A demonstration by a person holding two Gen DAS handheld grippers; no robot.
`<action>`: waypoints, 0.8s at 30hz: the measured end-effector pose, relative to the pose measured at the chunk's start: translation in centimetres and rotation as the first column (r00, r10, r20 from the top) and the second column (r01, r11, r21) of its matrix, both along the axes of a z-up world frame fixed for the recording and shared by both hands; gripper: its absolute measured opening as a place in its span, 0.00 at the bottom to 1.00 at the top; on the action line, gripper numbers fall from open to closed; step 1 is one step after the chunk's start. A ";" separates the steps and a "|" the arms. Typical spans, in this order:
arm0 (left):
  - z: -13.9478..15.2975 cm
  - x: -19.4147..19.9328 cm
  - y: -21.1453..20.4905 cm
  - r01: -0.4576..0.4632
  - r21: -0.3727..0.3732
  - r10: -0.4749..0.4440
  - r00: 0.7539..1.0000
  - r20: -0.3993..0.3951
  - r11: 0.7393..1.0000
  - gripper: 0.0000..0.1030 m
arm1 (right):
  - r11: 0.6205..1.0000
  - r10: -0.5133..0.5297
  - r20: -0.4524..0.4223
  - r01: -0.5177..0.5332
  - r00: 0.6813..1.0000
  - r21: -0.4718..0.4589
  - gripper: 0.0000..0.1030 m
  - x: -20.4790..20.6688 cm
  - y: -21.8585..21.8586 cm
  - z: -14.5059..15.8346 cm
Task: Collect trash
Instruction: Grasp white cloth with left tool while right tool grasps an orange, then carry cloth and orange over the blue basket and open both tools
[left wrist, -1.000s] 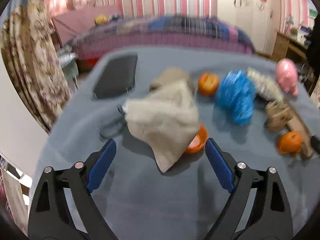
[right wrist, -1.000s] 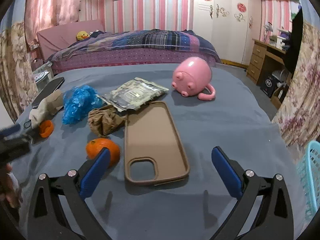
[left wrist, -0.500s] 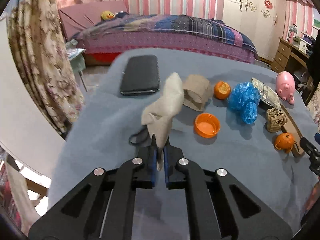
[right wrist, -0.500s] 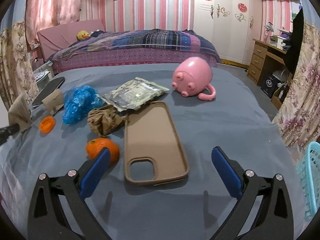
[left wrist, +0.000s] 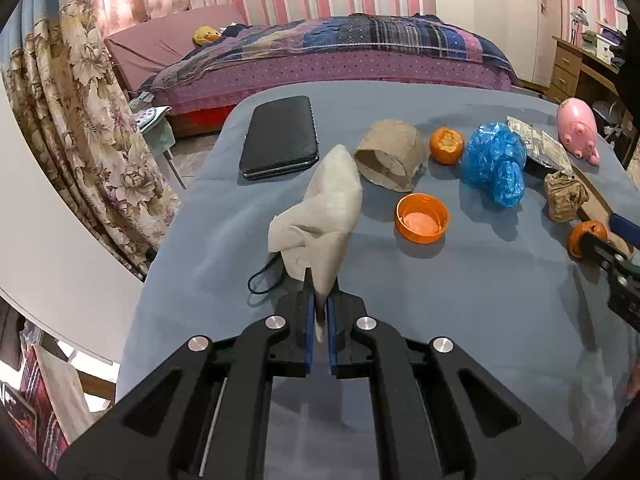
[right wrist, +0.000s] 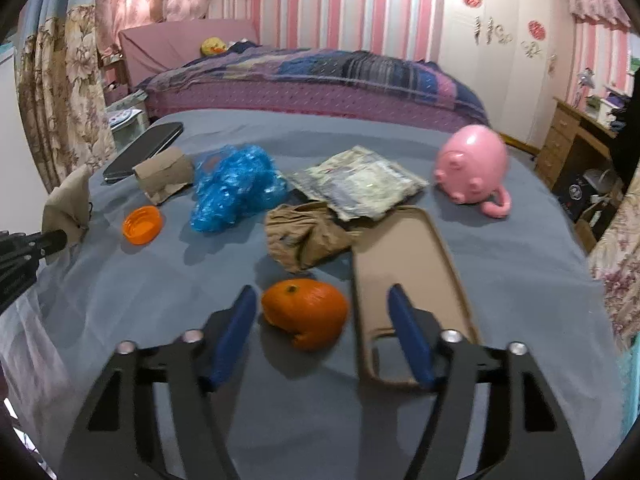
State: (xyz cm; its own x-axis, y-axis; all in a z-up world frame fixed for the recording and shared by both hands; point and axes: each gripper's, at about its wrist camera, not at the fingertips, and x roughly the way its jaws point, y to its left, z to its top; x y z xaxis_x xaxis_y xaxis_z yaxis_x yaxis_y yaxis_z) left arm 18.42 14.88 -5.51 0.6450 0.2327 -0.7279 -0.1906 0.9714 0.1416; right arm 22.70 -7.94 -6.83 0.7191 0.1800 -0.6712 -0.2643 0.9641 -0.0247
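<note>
My left gripper point(left wrist: 318, 312) is shut on a crumpled beige tissue point(left wrist: 324, 216) and holds it up over the grey table's left part; the tissue also shows in the right wrist view point(right wrist: 68, 204). My right gripper point(right wrist: 320, 320) is open, its fingers on either side of an orange peel point(right wrist: 306, 310) on the table. Other trash lies around: a blue plastic bag point(right wrist: 236, 188), an orange cap point(right wrist: 142, 224), a cardboard roll point(right wrist: 164, 174), a brown crumpled paper point(right wrist: 304, 232), a foil wrapper point(right wrist: 360, 186) and another peel point(left wrist: 446, 145).
A tan phone case point(right wrist: 404, 276) lies just right of the orange peel. A pink pig mug point(right wrist: 472, 168) stands at the back right. A black case point(left wrist: 280, 142) lies at the back left and a thin black loop point(left wrist: 262, 280) under the tissue. Table edge point(left wrist: 160, 264) on the left.
My right gripper moved forward and left and narrowed around the orange peel. My left gripper, open around the tissue a second ago, shut on it and lifted it.
</note>
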 end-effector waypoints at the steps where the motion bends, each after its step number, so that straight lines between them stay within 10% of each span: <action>1: 0.0 0.0 -0.1 0.003 0.000 -0.003 1.000 -0.002 1.000 0.04 | 1.000 0.017 -0.024 -0.017 1.000 0.002 0.43 0.4 0.3 -0.4; 6: 0.3 -0.1 0.2 -0.003 -0.023 0.003 1.000 0.008 1.000 0.03 | 0.999 0.049 -0.025 -0.049 0.998 0.007 0.26 0.0 0.7 -0.4; 24: 6.7 -3.1 -9.5 0.178 -0.047 -0.168 0.972 0.165 0.983 0.02 | 0.992 -0.078 0.031 0.074 0.997 0.105 0.25 -4.2 -9.6 3.9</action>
State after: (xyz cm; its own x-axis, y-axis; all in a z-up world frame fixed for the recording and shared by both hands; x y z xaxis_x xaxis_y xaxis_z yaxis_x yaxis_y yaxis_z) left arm 15.30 5.33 1.14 0.7805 0.0659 -0.6217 -0.0341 0.9974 0.0628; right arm 18.53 -17.55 -2.92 0.7557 0.1912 -0.6263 -0.1910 0.9792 0.0685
